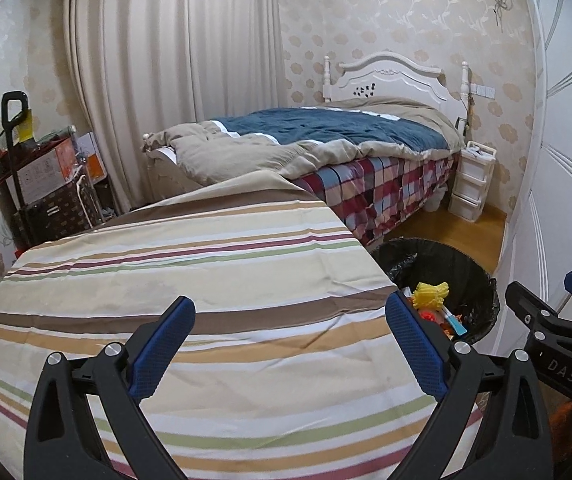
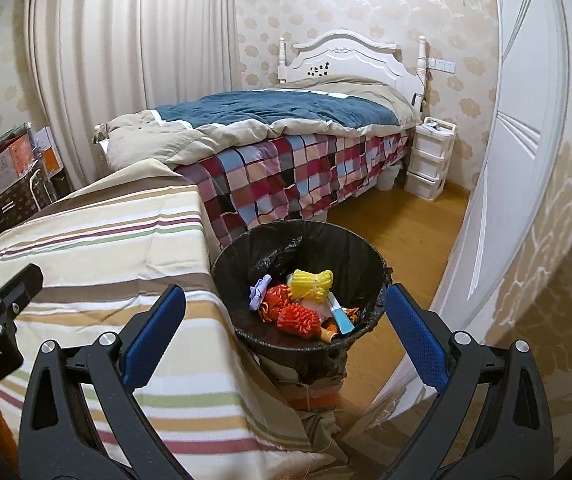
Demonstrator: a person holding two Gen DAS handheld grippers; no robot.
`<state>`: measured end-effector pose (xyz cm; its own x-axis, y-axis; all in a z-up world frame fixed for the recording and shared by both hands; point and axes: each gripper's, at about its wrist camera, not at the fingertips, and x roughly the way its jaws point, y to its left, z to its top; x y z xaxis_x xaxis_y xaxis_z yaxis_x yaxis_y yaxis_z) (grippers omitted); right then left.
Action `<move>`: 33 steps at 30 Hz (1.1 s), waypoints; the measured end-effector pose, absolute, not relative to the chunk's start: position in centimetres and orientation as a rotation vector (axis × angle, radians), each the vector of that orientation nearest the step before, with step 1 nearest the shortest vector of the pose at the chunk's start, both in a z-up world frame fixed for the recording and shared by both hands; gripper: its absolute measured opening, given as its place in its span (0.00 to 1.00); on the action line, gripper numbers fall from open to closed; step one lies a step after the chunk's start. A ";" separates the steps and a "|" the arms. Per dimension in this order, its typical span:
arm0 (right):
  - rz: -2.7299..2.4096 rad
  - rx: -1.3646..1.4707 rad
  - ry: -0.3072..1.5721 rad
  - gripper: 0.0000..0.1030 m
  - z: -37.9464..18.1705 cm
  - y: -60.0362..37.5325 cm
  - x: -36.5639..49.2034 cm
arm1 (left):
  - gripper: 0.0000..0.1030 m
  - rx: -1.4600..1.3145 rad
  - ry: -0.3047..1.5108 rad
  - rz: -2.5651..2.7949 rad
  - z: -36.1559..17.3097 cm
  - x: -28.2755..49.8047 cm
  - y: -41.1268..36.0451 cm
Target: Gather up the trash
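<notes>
While both tools hang with jaws spread and nothing between them, the left gripper (image 1: 289, 314) over the cloth (image 1: 206, 264) and the right gripper (image 2: 286, 304) just short of the bin (image 2: 365, 248), collection appears largely done. Trash lies in the bin at 12 o'clock in the right view: red net (image 2: 297, 316), yellow net (image 2: 311, 282), purple scrap (image 2: 260, 286), blue-white strip (image 2: 339, 312). No loose piece shows on the striped cloth at 9 o'clock or on the floor (image 2: 405, 224) at 1 o'clock. Beyond, the bed (image 2: 278, 120) bears only bedding; areas out of view remain unchecked.
</notes>
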<state>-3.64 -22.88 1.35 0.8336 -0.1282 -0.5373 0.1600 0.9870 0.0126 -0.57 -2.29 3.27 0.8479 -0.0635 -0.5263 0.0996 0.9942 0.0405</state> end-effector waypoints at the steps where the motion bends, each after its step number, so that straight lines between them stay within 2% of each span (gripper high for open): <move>1: -0.152 0.057 0.562 0.95 1.5 -22.8 -4.0 | 0.93 0.062 0.549 -0.084 3.4 -0.8 -2.1; 33: -0.098 0.024 0.524 0.95 3.2 -20.8 -6.6 | 0.93 0.008 0.528 -0.045 4.1 -3.7 0.3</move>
